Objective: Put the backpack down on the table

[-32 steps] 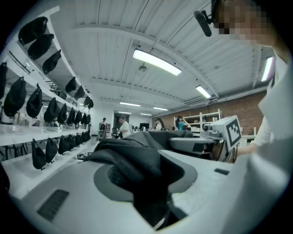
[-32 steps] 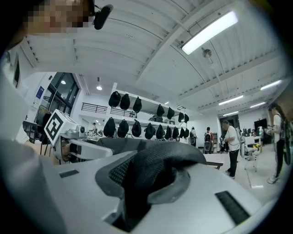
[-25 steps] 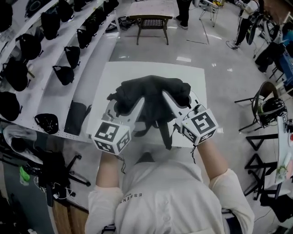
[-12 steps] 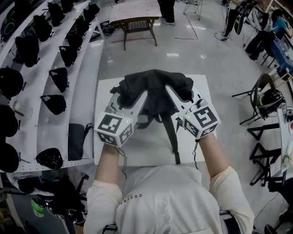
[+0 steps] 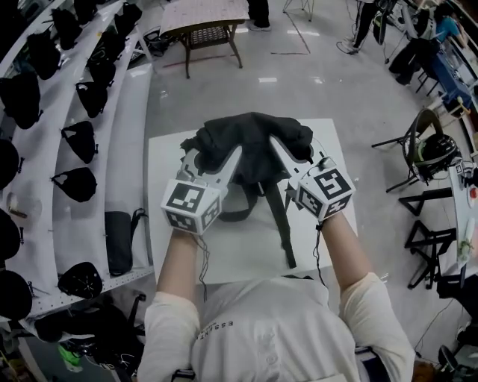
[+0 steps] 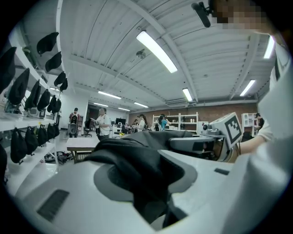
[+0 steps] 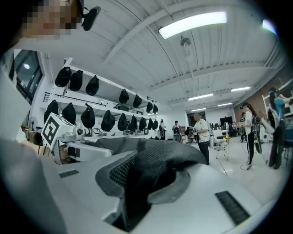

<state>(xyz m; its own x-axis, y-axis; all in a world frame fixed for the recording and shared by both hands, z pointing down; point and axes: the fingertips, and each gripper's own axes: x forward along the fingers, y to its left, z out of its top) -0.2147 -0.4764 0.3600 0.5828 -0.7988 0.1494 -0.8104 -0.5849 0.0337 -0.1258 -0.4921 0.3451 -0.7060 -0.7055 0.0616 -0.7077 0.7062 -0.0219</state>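
Head view: the black backpack (image 5: 250, 142) sits bunched over the far half of the white table (image 5: 224, 257). The left gripper (image 5: 216, 160) has hold of the backpack's left side and the right gripper (image 5: 290, 153) has hold of its right side. Both grippers point away from the person toward the far edge of the table. Two straps (image 5: 282, 224) trail from the backpack toward the near edge, and the longer one reaches close to that edge. This view does not show whether the underside of the backpack rests on the table top.

Left gripper view: the jaws are closed most of the way, and a thick fold of smooth black backpack fabric is pinched between them. The fabric fills the gap and spills over the upper jaw faces. The right gripper shows to the right, at the same level.

Right gripper view: the jaws stand a little narrower and clamp a fold of mesh-textured black fabric from the same backpack. The left gripper shows to the left.

Surroundings: white shelves (image 5: 112, 149) run along the left of the table and carry a row of black bags (image 5: 78, 138). A second table (image 5: 202, 13) stands on the far floor.
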